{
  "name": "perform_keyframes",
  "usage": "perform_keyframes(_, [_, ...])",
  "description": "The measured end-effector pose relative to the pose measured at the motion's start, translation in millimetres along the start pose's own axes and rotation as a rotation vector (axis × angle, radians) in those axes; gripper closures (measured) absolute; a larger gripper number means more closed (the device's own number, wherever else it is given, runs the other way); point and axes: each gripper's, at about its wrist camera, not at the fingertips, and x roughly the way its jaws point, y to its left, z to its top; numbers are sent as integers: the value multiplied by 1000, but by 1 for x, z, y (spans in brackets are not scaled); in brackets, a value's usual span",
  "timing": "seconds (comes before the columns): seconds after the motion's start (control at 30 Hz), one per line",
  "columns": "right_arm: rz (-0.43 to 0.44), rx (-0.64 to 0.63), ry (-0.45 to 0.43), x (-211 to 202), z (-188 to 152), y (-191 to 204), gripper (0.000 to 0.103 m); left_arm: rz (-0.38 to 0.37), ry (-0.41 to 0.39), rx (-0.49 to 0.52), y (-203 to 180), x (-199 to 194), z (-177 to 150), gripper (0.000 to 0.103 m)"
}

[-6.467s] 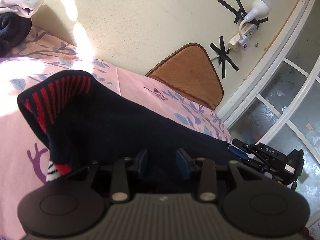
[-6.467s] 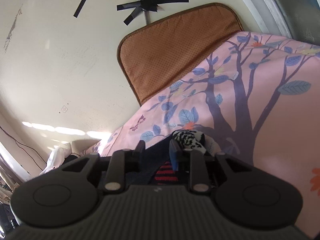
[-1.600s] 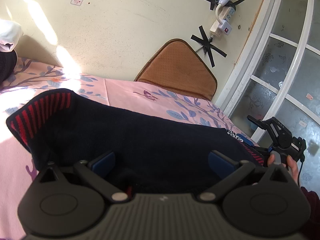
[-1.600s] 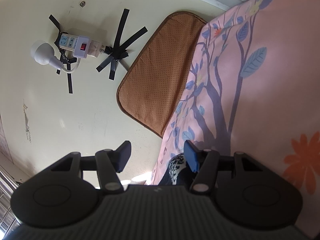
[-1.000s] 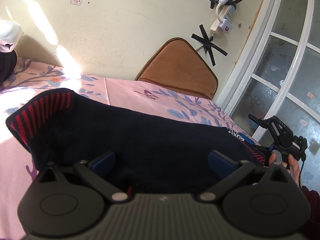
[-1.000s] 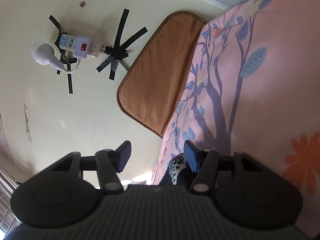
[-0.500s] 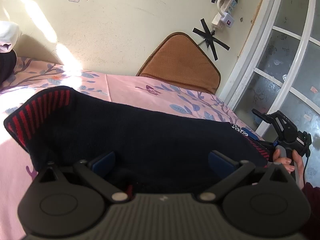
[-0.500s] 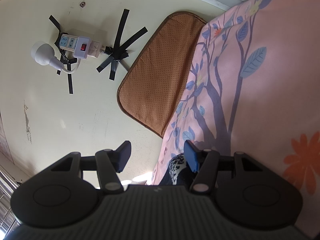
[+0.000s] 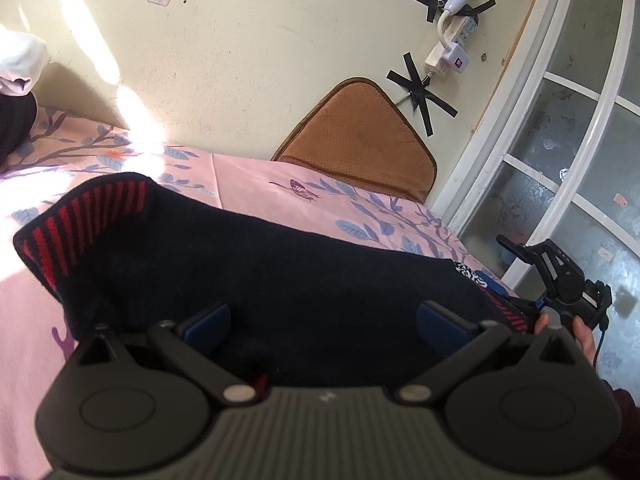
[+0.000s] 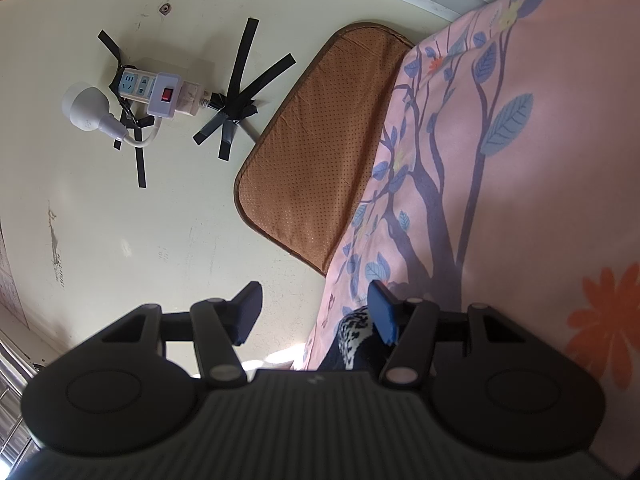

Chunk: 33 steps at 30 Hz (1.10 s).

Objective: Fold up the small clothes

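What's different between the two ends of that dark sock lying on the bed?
The sock has a near-left end with red vertical stripes on dark knit, standing up in a curled rim. Its far-right end has a black-and-white speckled patch and lies low, beside the right gripper. Both ends rest on the pink floral bedsheet, and neither is gripped.

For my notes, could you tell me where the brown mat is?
The brown mat leans against the cream wall behind the pink sheet, below the taped power strip.
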Motion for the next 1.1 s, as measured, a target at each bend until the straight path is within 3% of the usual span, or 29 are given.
perform_keyframes(0.3, [1,0,0,0,0,0,42,6,7,7,0,1,-1,0])
perform_keyframes(0.83, [-18,-24,3,3,1,2,43,-28,-65,16,-1,-14,-2,0])
perform_keyframes(1.1, [-58,-69,15,8,2,6,44,2,-14,-39,8,-7,1,0])
